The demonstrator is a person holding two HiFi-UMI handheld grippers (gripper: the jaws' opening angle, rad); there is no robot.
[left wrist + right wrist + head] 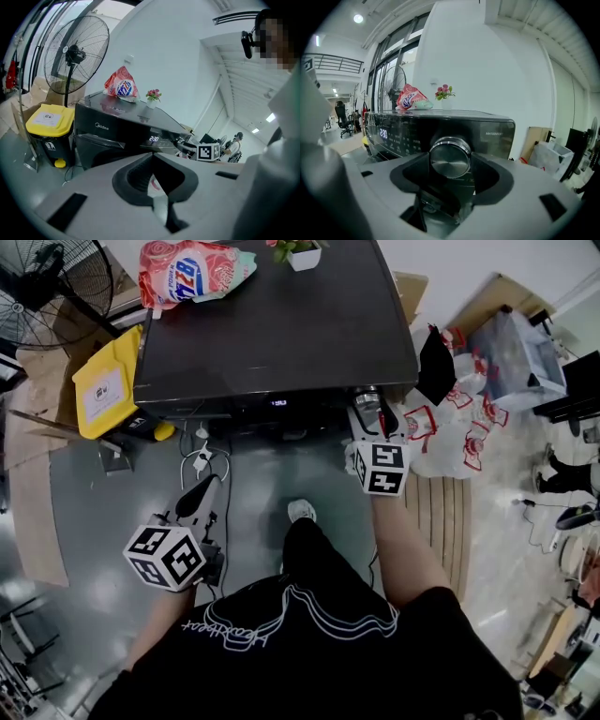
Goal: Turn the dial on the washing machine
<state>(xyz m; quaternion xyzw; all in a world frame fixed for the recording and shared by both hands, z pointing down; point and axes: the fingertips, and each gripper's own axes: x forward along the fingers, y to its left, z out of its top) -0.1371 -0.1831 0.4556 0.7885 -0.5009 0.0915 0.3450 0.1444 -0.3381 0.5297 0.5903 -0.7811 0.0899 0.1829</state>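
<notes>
The right tongs [370, 412] are clamped wide on the dial [450, 158] at the right end of the washing machine's [281, 334] front panel, so the grasp is made. How much turning remains, I cannot judge. The left tongs [153, 157] hang closed and empty, well short of the washing machine.

A glossy grey floor [253, 493] fills the middle of the head view, with a black pedestal fan [47, 287] in the upper left corner and a yellow-lidded bin [106, 382] just below it. Flattened brown cardboard [33, 502] lies along the left edge. In the right gripper view, a plain white wall [487, 70] meets tall dark-framed windows [391, 51] at upper left.
</notes>
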